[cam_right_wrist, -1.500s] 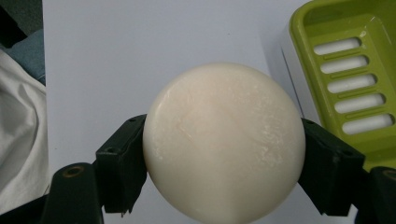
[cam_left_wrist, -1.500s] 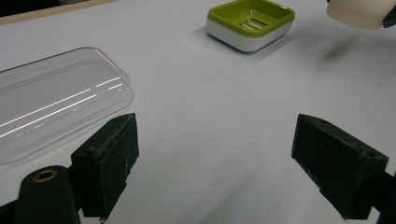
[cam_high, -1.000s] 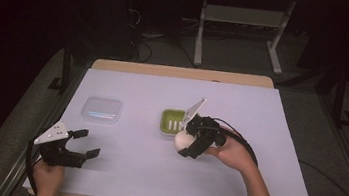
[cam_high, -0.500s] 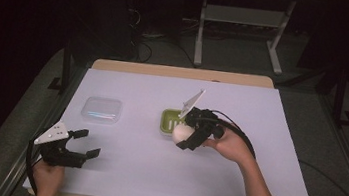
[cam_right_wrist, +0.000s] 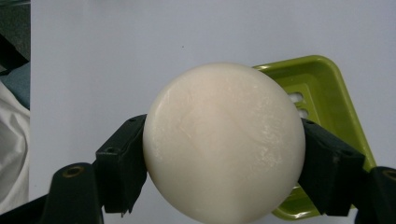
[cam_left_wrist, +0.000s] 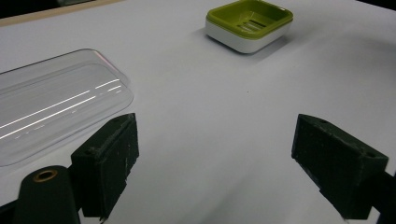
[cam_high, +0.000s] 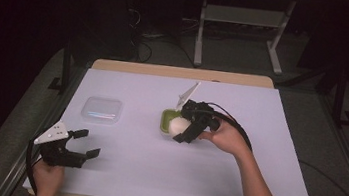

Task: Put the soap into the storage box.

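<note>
Carrying a round white soap (cam_high: 178, 127), the right tongs (cam_high: 184, 129) in the high view are clamped on it at the near edge of the green soap dish (cam_high: 166, 118); a second ago the soap hung a little nearer the person and off to the dish's side, so the load has closed in on the dish and placement looks imminent, though I judge it not yet seated. The left tongs (cam_high: 85, 143) rest spread apart and empty at the near left of the worktop (cam_high: 260, 118), unmoved over that second, with the clear lid (cam_high: 102, 110) lying flat beyond them. From the left gripper view, the jaws stand wide with nothing between them; the clear lid (cam_left_wrist: 51, 107) is cut off at the left edge and the soap dish (cam_left_wrist: 250, 23) sits well apart, its slotted floor bare. From the right gripper view, both jaws press the soap (cam_right_wrist: 224, 140) at its sides, and the soap hides most of the dish (cam_right_wrist: 327, 102), so whether it touches the dish cannot be told.
</note>
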The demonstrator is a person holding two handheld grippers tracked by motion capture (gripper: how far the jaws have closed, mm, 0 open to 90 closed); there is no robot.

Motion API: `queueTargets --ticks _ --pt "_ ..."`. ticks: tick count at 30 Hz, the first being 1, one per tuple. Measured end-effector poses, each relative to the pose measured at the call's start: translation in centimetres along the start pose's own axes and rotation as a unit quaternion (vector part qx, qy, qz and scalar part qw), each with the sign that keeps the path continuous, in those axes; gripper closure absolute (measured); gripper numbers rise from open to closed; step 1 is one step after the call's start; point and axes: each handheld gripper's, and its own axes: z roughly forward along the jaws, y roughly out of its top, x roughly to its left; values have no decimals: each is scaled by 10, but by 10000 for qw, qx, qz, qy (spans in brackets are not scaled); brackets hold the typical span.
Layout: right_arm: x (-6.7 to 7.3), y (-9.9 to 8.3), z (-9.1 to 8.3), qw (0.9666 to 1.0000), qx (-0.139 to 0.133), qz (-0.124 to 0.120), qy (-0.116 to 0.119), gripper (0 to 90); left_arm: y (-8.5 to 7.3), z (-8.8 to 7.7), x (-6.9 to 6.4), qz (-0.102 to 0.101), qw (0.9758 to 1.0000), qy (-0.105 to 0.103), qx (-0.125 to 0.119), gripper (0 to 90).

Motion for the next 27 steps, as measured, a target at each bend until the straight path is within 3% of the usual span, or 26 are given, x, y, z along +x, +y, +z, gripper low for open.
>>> queueTargets --ticks 10,27 --pt "-16 12 5 10000 8 66 -28 242 0 1 0 14 10000 -5 8 145" --pt "-43 6 23 9988 70 475 -64 242 0 1 0 3 10000 -15 -4 145"
